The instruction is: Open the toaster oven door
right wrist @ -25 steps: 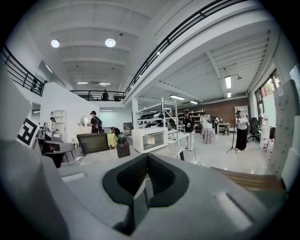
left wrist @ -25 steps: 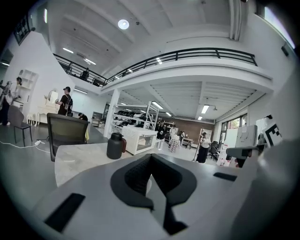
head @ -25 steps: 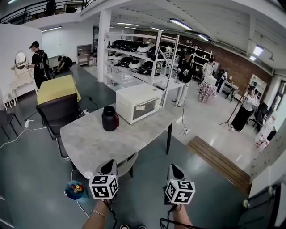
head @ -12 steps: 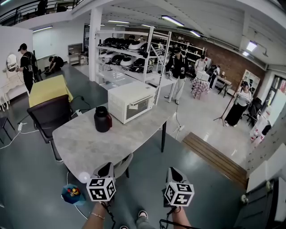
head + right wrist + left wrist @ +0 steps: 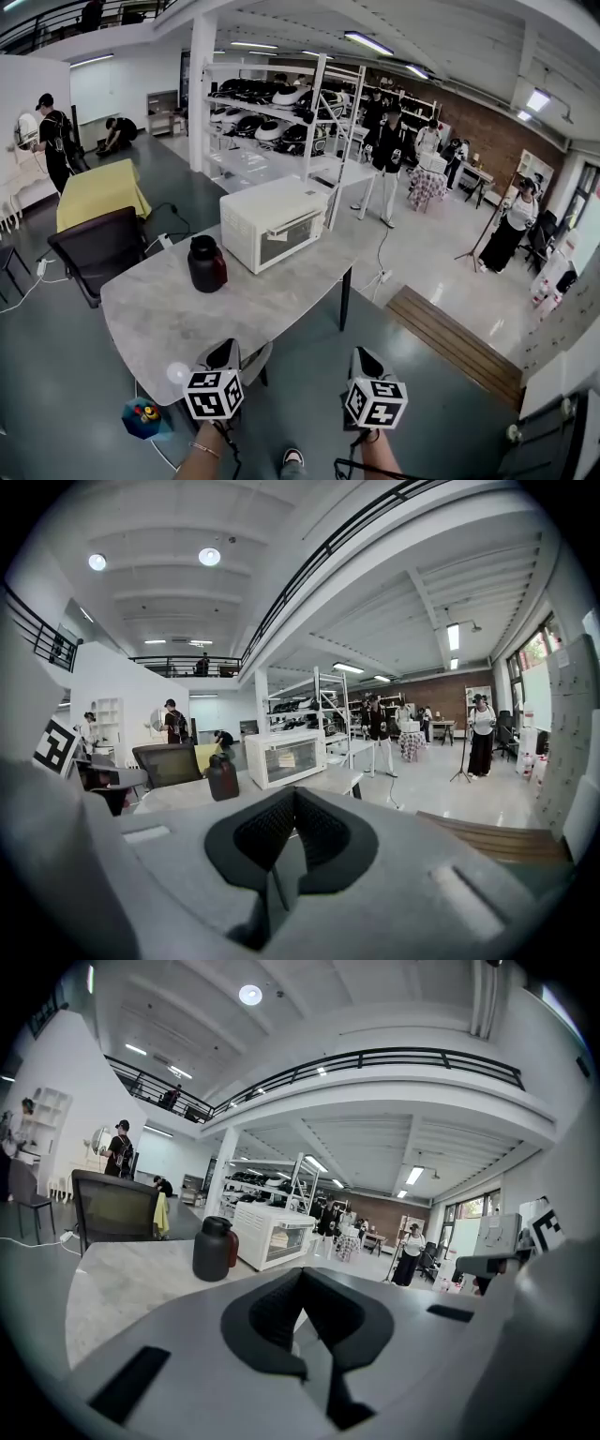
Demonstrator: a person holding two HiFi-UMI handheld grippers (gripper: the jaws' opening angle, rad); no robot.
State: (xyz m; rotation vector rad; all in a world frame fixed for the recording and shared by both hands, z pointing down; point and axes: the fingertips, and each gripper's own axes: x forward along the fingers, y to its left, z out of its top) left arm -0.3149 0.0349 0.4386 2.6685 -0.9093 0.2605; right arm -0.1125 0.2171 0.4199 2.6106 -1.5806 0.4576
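Our left hand-held gripper (image 5: 223,354) and our right hand-held gripper (image 5: 367,360) are both pressed together with nothing between the jaws. They hang side by side close to the near edge of the tabletop (image 5: 178,314). The toaster oven (image 5: 272,223) stands well ahead of them, about between the two, at the far side of the tabletop. Its door (image 5: 292,240) is shut and faces us at an angle. So the task is not yet begun, and we think the risks lie in the approach. First, a black jug (image 5: 206,263) stands just beside the oven, ahead of the left hand-held gripper, and a careless reach on that side may knock it over. Second, closed jaws cannot take the handle, so they must be opened before contact, otherwise we only push against the door. We cannot make out the handle from here, so a wrong aim is also possible. Third, the oven looks light and the tabletop looks smooth. If one hand-held gripper pulls the door while the other does not brace the body, the whole oven may slide toward the edge.
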